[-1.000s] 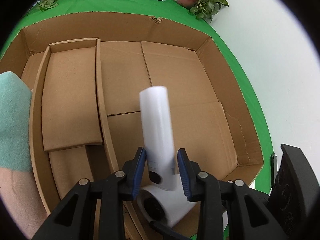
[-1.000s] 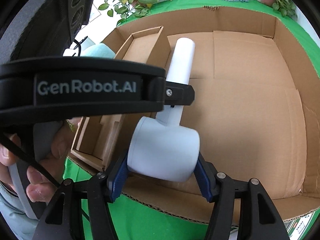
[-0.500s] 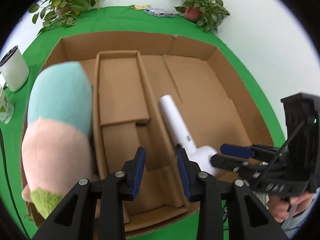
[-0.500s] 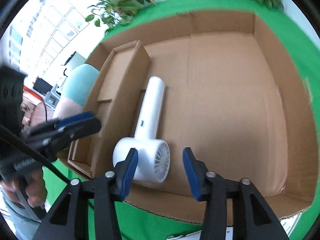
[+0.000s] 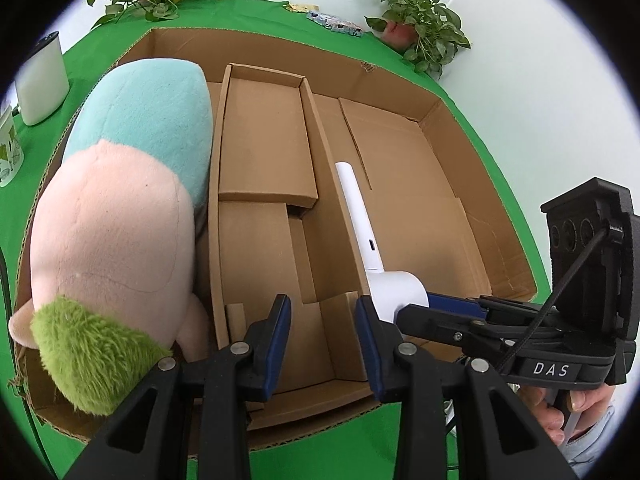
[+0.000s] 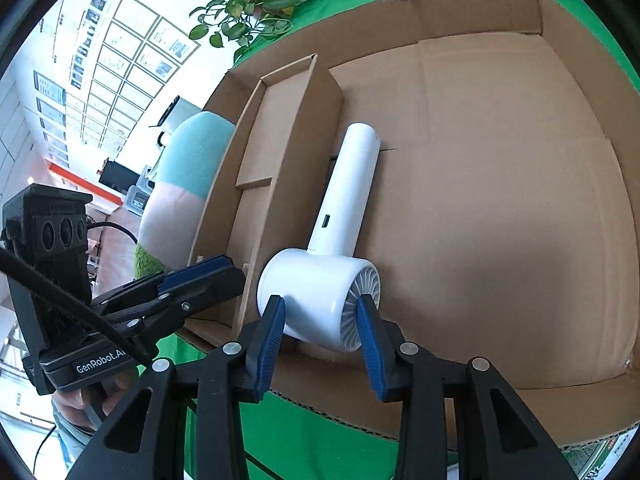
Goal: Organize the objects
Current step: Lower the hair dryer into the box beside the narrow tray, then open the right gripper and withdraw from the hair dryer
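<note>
- Lying flat in the big cardboard box (image 6: 500, 20): white fan (image 6: 340, 240), handle along the inner tray (image 6: 280, 128), probably to stop rolling.
- Right gripper (image 6: 320, 320): jaws spread around the fan head, maybe just touching.
- Left gripper (image 5: 322, 332): jaws spread, holding nothing.
- Squeezed beside the tray: plush toy (image 5: 120, 208).

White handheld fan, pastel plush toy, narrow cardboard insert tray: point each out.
White handheld fan (image 6: 320, 296), right wrist view, on its round head.
Pastel plush toy (image 5: 116, 216), left wrist view, on its pink middle.
Narrow cardboard insert tray (image 5: 264, 140), left wrist view, on its floor.
</note>
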`<act>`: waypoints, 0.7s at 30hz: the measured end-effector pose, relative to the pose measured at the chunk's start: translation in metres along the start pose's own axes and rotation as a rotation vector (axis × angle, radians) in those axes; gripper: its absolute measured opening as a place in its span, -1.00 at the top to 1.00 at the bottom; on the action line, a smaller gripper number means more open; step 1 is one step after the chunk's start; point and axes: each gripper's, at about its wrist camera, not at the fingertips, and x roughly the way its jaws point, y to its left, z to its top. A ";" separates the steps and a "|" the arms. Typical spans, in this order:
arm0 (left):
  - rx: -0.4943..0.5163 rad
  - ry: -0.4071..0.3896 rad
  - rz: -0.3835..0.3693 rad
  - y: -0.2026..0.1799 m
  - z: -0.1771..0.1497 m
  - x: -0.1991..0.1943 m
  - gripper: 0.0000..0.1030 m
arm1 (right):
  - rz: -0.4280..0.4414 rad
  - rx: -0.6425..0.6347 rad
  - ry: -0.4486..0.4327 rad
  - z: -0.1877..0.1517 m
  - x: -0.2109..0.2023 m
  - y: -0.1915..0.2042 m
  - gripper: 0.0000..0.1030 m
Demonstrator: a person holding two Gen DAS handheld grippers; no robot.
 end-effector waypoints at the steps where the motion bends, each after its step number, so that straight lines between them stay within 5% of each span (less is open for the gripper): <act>1: -0.002 -0.001 -0.002 0.001 0.000 -0.001 0.35 | -0.001 -0.001 -0.001 0.000 0.001 0.000 0.31; 10: -0.032 0.009 0.000 0.000 -0.003 -0.002 0.34 | -0.034 -0.044 -0.026 0.002 0.007 0.008 0.27; 14: -0.041 -0.004 0.030 -0.003 -0.006 -0.008 0.34 | -0.145 -0.065 -0.155 -0.006 -0.017 0.016 0.23; 19: 0.080 -0.175 0.189 -0.036 -0.025 -0.043 0.33 | -0.304 -0.232 -0.390 -0.049 -0.065 0.050 -0.90; 21: 0.150 -0.287 0.245 -0.055 -0.039 -0.065 0.10 | -0.361 -0.337 -0.511 -0.082 -0.082 0.069 -0.98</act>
